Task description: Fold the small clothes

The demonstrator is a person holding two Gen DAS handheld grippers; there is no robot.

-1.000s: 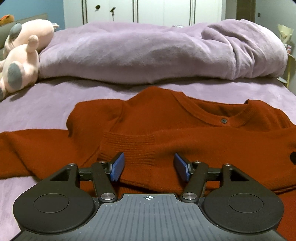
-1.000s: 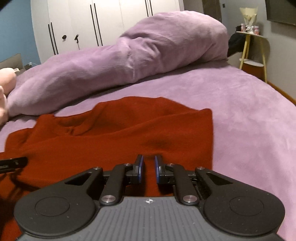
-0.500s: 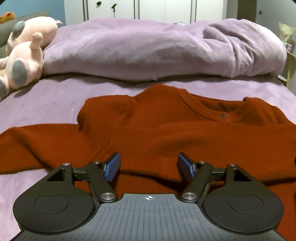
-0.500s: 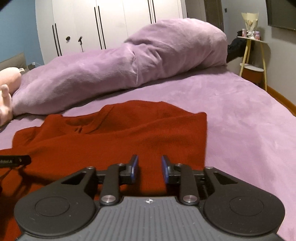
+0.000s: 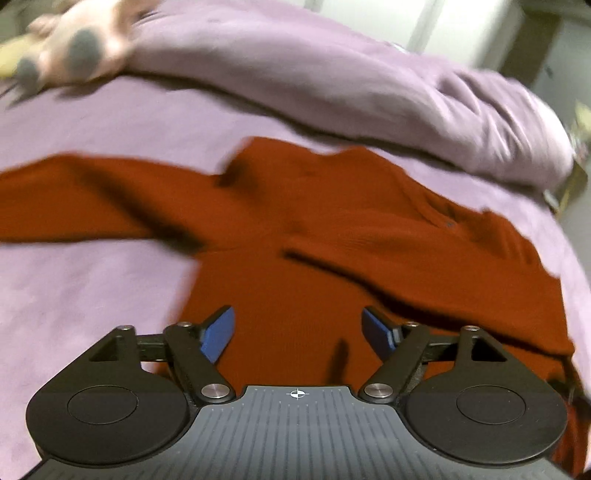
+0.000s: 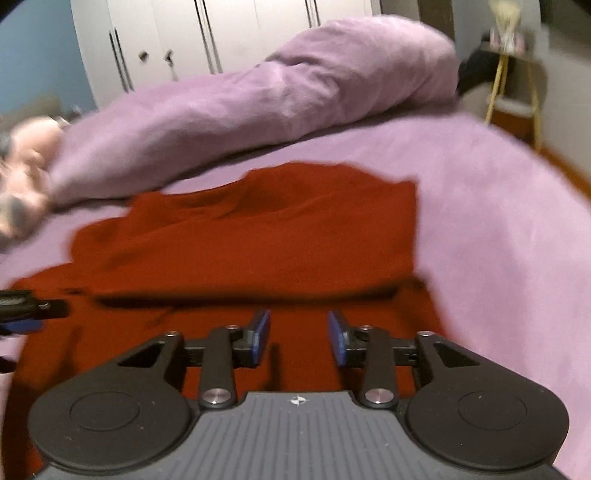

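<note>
A rust-red knit sweater (image 5: 332,236) lies flat on the purple bed, one sleeve stretched out to the left (image 5: 74,199), the other folded across its chest. My left gripper (image 5: 298,328) is open and empty above the sweater's lower body. My right gripper (image 6: 298,332) is open and empty above the sweater (image 6: 266,236) near its right side. The left gripper's fingertips (image 6: 33,308) show at the left edge of the right wrist view. Both views are blurred by motion.
A bunched purple duvet (image 5: 332,81) lies across the far side of the bed. A pink plush toy (image 5: 74,48) sits at the far left. White wardrobe doors (image 6: 221,33) stand behind. A yellow side table (image 6: 513,85) stands at the right of the bed.
My right gripper has opened from nearly shut. Both grippers have risen and pulled back from the sweater. The left view has tilted and now shows the whole outstretched left sleeve.
</note>
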